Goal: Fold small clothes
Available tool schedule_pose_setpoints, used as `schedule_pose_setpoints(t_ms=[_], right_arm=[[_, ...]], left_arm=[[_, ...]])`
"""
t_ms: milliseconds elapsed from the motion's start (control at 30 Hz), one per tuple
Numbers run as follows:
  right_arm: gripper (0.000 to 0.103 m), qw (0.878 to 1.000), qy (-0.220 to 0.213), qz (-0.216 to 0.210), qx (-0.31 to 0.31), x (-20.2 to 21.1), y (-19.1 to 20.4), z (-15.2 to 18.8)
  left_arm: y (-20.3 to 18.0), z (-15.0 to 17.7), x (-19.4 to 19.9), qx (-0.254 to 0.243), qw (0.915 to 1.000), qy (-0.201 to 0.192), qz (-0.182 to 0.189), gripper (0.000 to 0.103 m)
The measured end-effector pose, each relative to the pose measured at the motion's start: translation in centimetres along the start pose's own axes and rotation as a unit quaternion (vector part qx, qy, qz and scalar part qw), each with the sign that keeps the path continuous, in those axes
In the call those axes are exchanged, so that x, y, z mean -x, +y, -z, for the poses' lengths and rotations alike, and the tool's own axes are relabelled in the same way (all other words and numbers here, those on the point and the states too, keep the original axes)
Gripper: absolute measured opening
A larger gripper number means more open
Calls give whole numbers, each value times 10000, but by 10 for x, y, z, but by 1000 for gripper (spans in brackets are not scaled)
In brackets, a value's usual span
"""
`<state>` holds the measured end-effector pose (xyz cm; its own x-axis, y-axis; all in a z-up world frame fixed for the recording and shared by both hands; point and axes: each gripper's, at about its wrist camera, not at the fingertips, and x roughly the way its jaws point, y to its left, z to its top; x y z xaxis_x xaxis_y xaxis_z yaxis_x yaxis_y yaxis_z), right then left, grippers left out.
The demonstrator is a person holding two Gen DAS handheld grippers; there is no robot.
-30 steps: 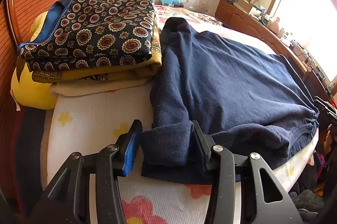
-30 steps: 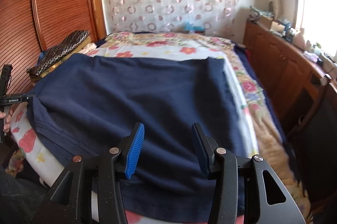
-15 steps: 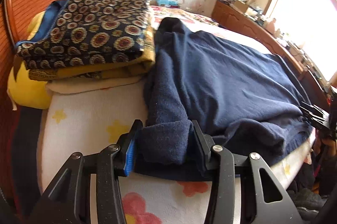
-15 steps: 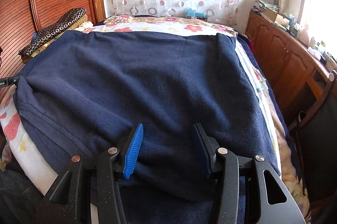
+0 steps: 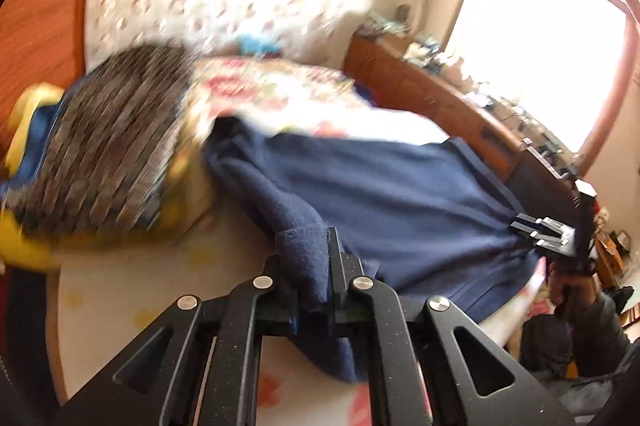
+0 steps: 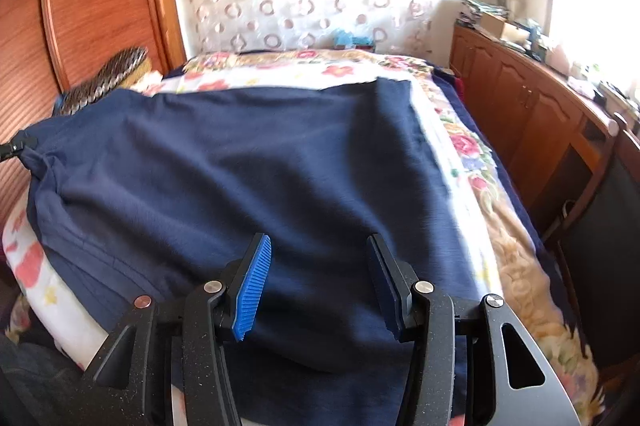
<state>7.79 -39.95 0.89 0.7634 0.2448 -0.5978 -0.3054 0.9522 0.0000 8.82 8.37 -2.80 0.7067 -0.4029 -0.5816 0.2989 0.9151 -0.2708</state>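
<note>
Left wrist view: heavy motion blur. Left gripper clenched on a bunched corner of the navy garment; cloth fills the gap between the fingers and hangs out below them. Garment spreads away from the jaws to the right across the floral bedspread. Folded patterned stack lies to the left, close beside the garment's far left edge; contact not resolvable in the blur. Right gripper's fingers visible at the garment's opposite near corner, apparently touching the hem.

Right wrist view: right gripper released, jaws wide apart, hovering just above the near edge of the garment. Fabric runs under and between the fingers, but nothing is pinched. Blue ribbed pad sits on the left finger. Garment lies mostly flat, with a few shallow wrinkles and a gather at the far left, where the tip of the left gripper holds it. Wooden cabinet runs along the right.

Judgement: step in hand is securing both near corners before lifting the fold. To do it well, lower the right jaws onto the hem so only the edge layers enter, close fully, then lift both corners level and together so the crease stays straight. Keep the cloth clear of the stack.
</note>
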Motion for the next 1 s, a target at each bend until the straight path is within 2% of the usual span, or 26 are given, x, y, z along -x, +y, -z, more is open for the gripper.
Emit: schedule_pose_setpoints(t_ms=[167, 300, 400, 533, 567, 633, 733, 833, 1000], right_arm=[[51, 9995, -158, 210, -151, 19, -17, 4], [51, 9987, -272, 299, -323, 33, -29, 9], [51, 9983, -323, 350, -338, 39, -30, 13], [51, 9979, -386, 343, -380, 46, -34, 13], [51, 9979, -408, 328, -385, 47, -34, 13], [51, 9980, -422, 307, -360, 45, -34, 14], [51, 9982, -409, 308, -313, 41, -33, 14], [51, 9982, -413, 297, -317, 43, -32, 14], [51, 9988, -407, 191, -169, 38, -25, 5]], left_arm=[[-66, -41, -18, -553, 9971, -151, 497, 10], [-130, -66, -46, -1086, 9897, -94, 926, 10], [-172, -76, -62, -1374, 9832, -10, 1203, 10], [-210, -73, -67, -1472, 9784, 103, 1445, 13], [-214, -70, -68, -1517, 9777, 139, 1448, 18], [-218, -63, -67, -1647, 9730, 209, 1601, 43], [-219, -57, -64, -1712, 9739, 241, 1468, 50], [-209, -52, -64, -1733, 9766, 241, 1251, 52], [-173, -40, -58, -1525, 9840, 238, 891, 63]])
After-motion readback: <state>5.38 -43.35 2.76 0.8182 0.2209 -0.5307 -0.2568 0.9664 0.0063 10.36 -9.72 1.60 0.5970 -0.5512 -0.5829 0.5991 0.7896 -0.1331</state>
